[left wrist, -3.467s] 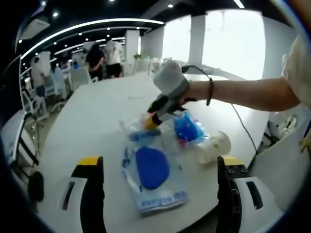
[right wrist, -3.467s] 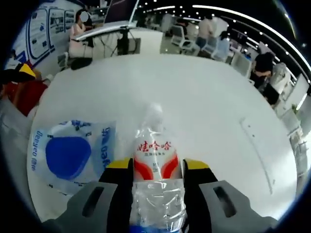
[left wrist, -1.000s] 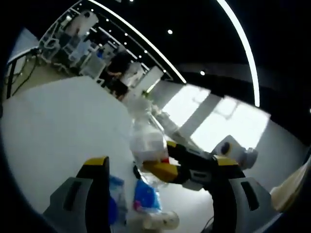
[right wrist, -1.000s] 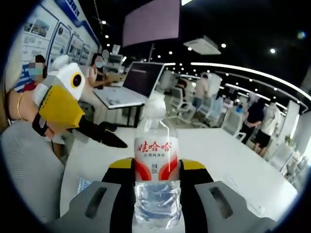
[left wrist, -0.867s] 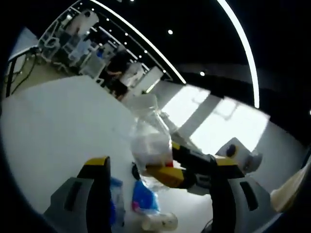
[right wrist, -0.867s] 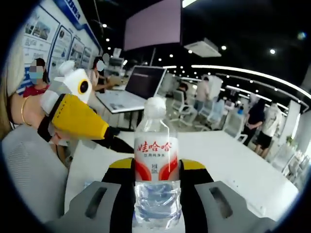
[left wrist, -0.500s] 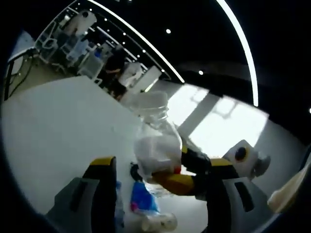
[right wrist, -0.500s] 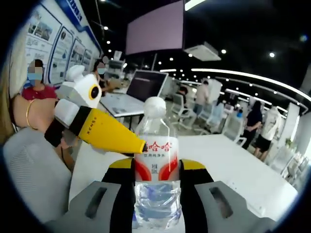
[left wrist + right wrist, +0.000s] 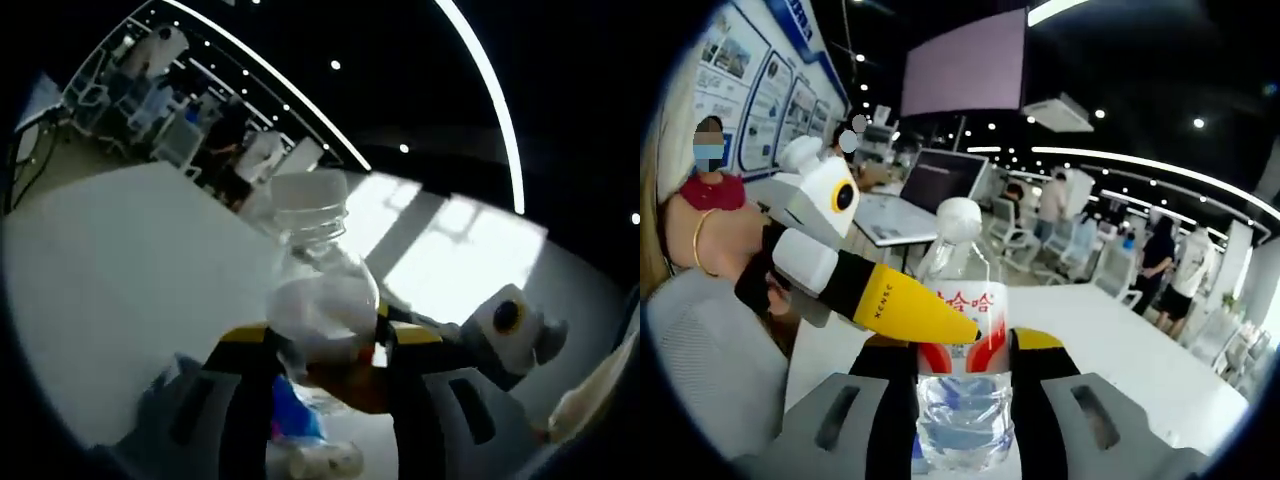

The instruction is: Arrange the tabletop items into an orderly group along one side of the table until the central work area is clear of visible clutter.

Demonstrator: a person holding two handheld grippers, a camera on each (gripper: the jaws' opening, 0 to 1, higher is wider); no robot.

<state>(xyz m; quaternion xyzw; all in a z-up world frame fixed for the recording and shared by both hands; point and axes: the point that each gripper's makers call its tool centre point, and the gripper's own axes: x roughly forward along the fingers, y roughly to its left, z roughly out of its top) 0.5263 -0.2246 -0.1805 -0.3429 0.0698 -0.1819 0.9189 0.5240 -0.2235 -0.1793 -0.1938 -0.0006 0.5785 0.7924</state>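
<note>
Since a moment ago you are bringing your left tongs [image 9: 940,325] onto the water bottle [image 9: 962,350], closing around its shoulder. Your right tongs [image 9: 960,350] are gripping its body, lifted above the white counter [image 9: 130,270].

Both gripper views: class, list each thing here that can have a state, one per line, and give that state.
Water bottle: upright, white cap on, held off the table.
Right gripper: shut on the bottle's body.
Left gripper: jaws on either side of the bottle's upper part, close in.
Paper cup: lying on its side on the table.
</note>
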